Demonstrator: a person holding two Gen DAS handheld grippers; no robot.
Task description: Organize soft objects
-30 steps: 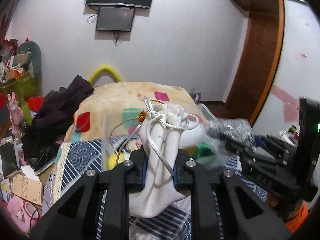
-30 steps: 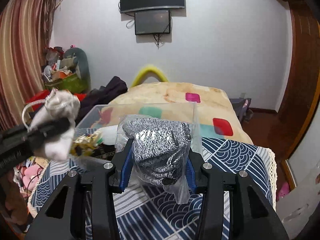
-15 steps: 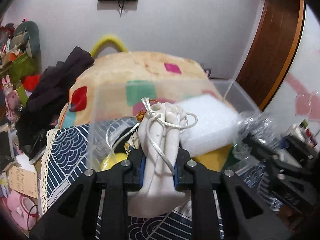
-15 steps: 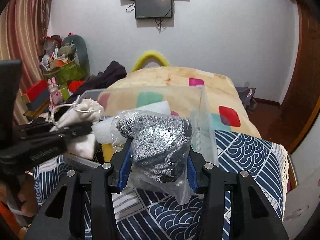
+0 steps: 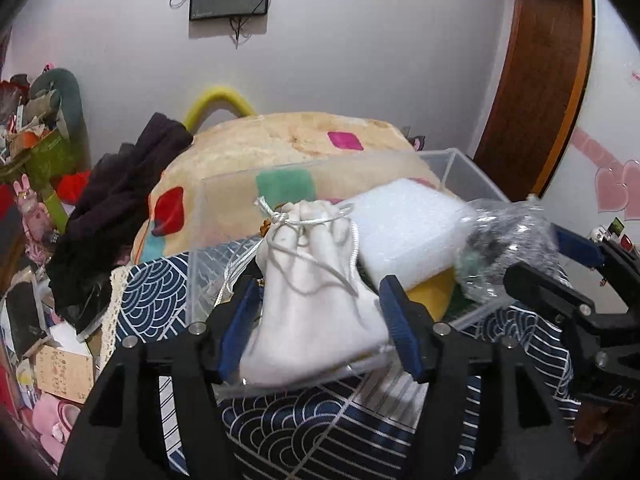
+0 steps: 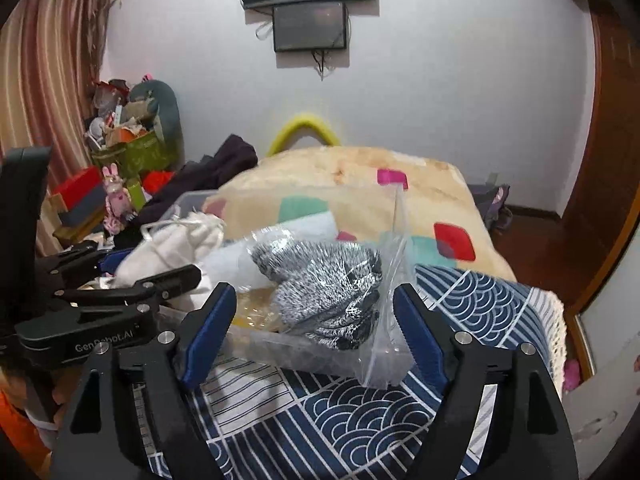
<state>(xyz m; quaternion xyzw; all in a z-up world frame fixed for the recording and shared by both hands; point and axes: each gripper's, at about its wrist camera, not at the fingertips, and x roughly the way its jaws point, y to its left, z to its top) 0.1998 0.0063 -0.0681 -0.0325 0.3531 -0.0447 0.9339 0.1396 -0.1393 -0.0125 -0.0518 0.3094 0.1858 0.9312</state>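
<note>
The left gripper point(image 5: 318, 316) is opening, its blue pads clear of the white drawstring cloth pouch point(image 5: 316, 300) between them, at the near wall of the clear plastic box point(image 5: 472, 176). The right gripper point(image 6: 316, 320) is opening too, with the grey knit item in a clear plastic bag point(image 6: 332, 288) loose between its pads over that box.

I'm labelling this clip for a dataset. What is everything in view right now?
Drawstring pouch: one, white, between left tool's opening jaws, at bin's near wall.
Bagged knit item: one, grey-speckled, in clear plastic, between right tool's opening jaws.
Storage bin: one, clear, on patterned cloth.
Foam block: one, white, inside bin.
Cloth: one, navy-white wave print.
Blanket: one, cream with coloured patches, behind.
Left tool: black, blue pads.
Right tool: same.
</note>
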